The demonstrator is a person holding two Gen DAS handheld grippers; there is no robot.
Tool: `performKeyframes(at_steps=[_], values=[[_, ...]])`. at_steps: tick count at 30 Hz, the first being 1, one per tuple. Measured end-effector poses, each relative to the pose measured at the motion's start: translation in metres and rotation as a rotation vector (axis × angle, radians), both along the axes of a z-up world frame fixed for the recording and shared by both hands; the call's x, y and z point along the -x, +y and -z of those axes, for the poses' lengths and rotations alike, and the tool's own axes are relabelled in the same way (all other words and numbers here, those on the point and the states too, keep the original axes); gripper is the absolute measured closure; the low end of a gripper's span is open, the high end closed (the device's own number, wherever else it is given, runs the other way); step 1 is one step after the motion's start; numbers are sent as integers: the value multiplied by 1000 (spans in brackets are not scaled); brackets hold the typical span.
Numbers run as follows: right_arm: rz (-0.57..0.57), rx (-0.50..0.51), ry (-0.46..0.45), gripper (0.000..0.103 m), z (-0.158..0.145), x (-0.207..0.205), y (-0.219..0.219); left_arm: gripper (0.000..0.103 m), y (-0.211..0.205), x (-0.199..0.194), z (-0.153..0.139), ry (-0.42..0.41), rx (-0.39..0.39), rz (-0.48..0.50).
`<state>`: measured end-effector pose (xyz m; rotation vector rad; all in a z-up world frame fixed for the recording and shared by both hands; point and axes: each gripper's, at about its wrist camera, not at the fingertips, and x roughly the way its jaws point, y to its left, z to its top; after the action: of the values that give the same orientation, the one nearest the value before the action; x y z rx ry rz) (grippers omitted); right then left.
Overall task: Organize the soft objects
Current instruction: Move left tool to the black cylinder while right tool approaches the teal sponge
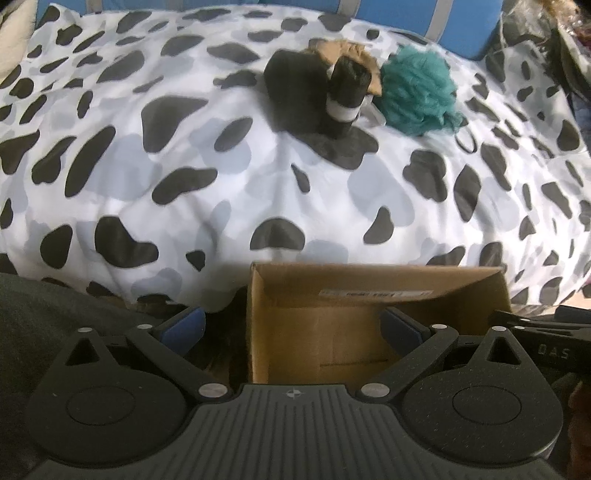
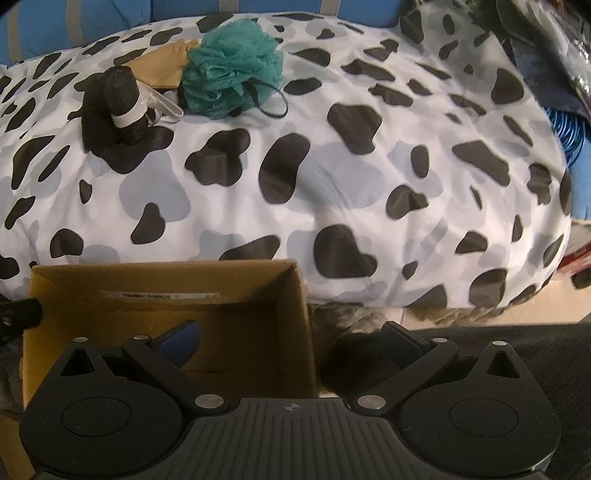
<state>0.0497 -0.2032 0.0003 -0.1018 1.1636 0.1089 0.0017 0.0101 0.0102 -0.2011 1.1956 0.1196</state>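
Observation:
A teal mesh bath pouf (image 1: 417,92) (image 2: 232,70) lies at the far side of a cow-print bedspread (image 1: 258,177) (image 2: 369,177). Beside it are a black roll with a white band (image 1: 347,96) (image 2: 127,107), a black cloth (image 1: 291,92) (image 2: 94,122) and a tan cloth (image 1: 351,51) (image 2: 162,70). An open cardboard box (image 1: 369,295) (image 2: 166,288), with nothing in it, stands at the bed's near edge. My left gripper (image 1: 291,326) is open over the box's left wall. My right gripper (image 2: 295,341) is open over the box's right wall. Both are empty.
A blue headboard or cushion with grey stripes (image 1: 406,14) (image 2: 74,22) runs behind the bed. Dark clutter and a blue coiled item (image 2: 565,129) sit at the right. Dark fabric (image 1: 55,314) (image 2: 517,343) lies near the camera. A black hair tie (image 1: 466,142) lies by the pouf.

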Motion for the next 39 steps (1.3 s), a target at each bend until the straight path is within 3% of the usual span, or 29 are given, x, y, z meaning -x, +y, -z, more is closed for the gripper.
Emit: performKeyframes(at_steps=[9,17,24,29,37,39], values=[[-63,46,-14,0,-4,-6,3,0,-1,-7,-10,-51,37,34],[-122,13,-47,0,-11,-26,0,0,10,-21,-20,-137,91,51],[-118,-6,-86,0,-12,-53,-7,0,17,-44,-27,-184,24,76],[-120,-34,-116,0,-14,-69,-11,0,23,-58,-28,-221,25,98],[-187,-50,-211,0,-17,-84,-2,1,11,-79,-28,-312,-42,203],[-208,-55,-201,0,-16,-91,-1,7,7,-84,-26,-339,-61,232]])
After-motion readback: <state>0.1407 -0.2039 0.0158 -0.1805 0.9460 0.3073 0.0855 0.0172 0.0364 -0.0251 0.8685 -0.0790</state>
